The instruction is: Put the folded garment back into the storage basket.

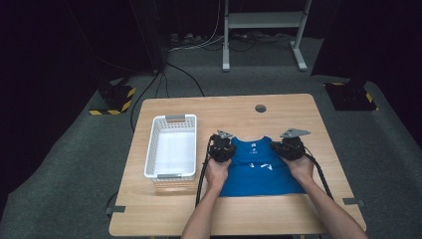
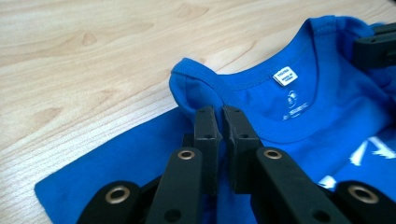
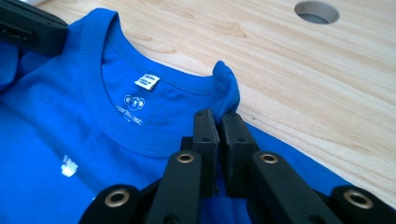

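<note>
From the high view, a blue shirt [image 1: 259, 167] lay flat on the wooden table [image 1: 298, 107], collar away from the person, with a white basket [image 1: 171, 147] just beside it on the left. The left gripper [image 1: 221, 148] sat at the shirt's left shoulder and the right gripper [image 1: 290, 147] at its right shoulder, one hand behind each. The step in hand looked like the first grab of a fold, both shoulders taken at once.

In the left gripper view, the left gripper [image 2: 219, 114] had its jaws pressed together on a raised pinch of the shirt [image 2: 289, 107] at the shoulder seam beside the collar. A small white tag [image 2: 285, 76] was sewn inside the neck, its writing too small to read, and a faint printed logo with a line of text below it was also illegible.

In the right gripper view, the right gripper [image 3: 217, 119] likewise pinched a ridge of the shirt [image 3: 56, 135] at the other shoulder. The tag [image 3: 147, 81] and the logo under it could not be read either. The next move probably called for lifting both shoulders evenly, keeping the cloth taut between the hands.
</note>
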Tool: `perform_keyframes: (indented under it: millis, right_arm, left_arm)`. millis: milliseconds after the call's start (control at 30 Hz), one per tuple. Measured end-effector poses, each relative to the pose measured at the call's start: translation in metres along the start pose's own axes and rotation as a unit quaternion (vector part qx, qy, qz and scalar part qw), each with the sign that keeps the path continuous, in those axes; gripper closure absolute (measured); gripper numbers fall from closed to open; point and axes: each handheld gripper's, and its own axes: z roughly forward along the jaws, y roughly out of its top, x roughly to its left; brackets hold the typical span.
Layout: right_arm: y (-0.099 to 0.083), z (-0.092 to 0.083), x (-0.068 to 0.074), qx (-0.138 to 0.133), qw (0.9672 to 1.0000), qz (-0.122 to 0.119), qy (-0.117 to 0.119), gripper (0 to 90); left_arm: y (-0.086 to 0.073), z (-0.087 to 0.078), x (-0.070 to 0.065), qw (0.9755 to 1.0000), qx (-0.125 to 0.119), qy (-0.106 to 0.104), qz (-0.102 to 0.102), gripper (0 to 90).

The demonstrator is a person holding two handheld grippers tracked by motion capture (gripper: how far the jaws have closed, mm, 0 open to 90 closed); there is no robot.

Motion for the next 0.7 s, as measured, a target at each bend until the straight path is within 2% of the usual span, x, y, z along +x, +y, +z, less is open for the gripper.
perform_keyframes:
  millis: [133,267,400,467,600,700]
  right_arm:
    - [-0.002,-0.009,0.002,-0.008,0.9999,-0.003,0.005,85.5]
    - [-0.006,-0.016,0.005,-0.010,0.9998,-0.010,0.011,85.5]
    - [-0.017,-0.015,0.010,0.015,0.9995,-0.024,0.012,85.5]
    - [-0.022,-0.011,0.011,0.025,0.9993,-0.023,0.013,85.5]
    - [-0.028,-0.004,0.009,0.038,0.9990,-0.016,0.016,85.6]
    - [-0.026,-0.001,0.008,0.042,0.9989,-0.016,0.014,85.7]
  left_arm:
    - [-0.001,-0.010,-0.003,0.9999,-0.010,-0.008,0.002,85.0]
    - [-0.010,-0.014,-0.005,0.9998,-0.005,-0.017,-0.002,85.0]
    - [-0.024,-0.011,-0.006,0.9997,0.016,-0.018,-0.004,85.0]
    - [-0.029,-0.008,-0.005,0.9996,0.022,-0.016,-0.004,85.0]
    - [-0.032,-0.003,-0.003,0.9993,0.032,-0.015,-0.010,84.9]
    - [-0.032,0.000,-0.002,0.9993,0.037,-0.010,-0.007,85.0]
